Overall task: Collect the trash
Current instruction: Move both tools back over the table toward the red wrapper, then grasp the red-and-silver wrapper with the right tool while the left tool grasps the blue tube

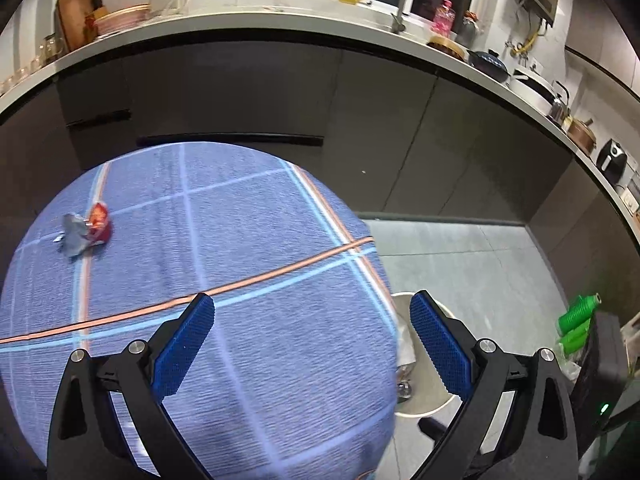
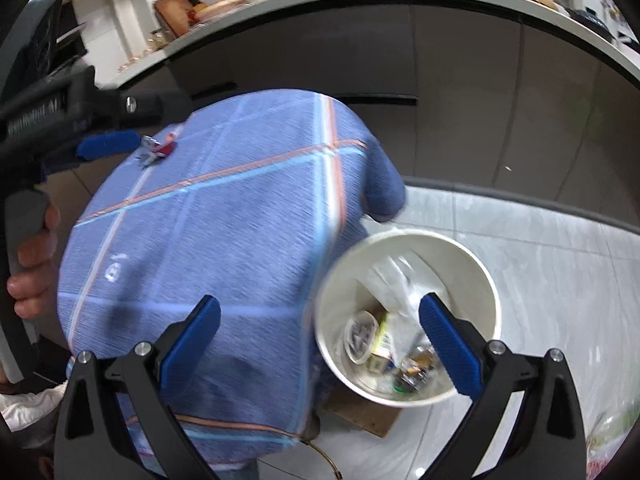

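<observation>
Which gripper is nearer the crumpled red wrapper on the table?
Left. In the right wrist view the left gripper sits right beside the red wrapper; the right gripper is across the table by the bin.

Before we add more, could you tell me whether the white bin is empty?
Not empty: the white bin already holds wrappers and a plastic bag at its bottom, well below the rim.

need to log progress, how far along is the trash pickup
Mostly done, it seems: the white bin on the floor beside the table already holds wrappers and a plastic bag. Nothing is in hand; the left gripper and right gripper are both open and empty. Left: one crumpled red and silver wrapper on the blue tablecloth, far side, nearer the left gripper.
</observation>
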`<action>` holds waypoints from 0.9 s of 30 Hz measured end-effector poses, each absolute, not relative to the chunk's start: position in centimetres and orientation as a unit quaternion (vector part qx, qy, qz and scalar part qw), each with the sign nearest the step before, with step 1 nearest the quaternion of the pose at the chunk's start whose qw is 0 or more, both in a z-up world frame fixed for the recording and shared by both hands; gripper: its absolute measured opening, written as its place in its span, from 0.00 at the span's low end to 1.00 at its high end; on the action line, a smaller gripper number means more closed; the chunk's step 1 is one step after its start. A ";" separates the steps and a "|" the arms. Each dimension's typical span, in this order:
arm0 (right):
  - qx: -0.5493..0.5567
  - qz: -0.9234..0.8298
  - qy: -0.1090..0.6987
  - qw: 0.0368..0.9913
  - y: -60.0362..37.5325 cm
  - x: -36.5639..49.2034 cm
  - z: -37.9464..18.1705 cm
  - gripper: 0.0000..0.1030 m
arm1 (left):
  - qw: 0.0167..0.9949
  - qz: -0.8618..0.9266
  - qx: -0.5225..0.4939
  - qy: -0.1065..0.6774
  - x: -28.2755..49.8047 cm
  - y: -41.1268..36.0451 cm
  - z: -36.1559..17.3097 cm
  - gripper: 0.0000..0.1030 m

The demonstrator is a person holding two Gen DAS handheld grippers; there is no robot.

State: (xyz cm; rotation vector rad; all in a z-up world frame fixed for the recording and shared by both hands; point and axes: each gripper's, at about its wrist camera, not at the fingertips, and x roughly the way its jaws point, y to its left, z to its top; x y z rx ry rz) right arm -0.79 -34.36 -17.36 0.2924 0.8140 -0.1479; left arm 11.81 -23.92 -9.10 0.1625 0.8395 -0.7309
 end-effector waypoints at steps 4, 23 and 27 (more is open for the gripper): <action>0.102 -0.046 0.374 0.921 -31.8 1.3 -15.5 0.97 | 0.856 -0.323 0.075 0.398 12.9 -19.0 -9.0 0.92; 0.041 0.107 0.387 0.915 -18.2 22.2 -11.9 0.97 | 0.881 -0.186 -0.053 0.432 22.9 3.8 -10.6 0.91; 0.015 0.119 0.387 0.914 -16.3 26.5 -12.5 0.88 | 0.877 -0.195 -0.042 0.436 24.4 4.5 -11.5 0.89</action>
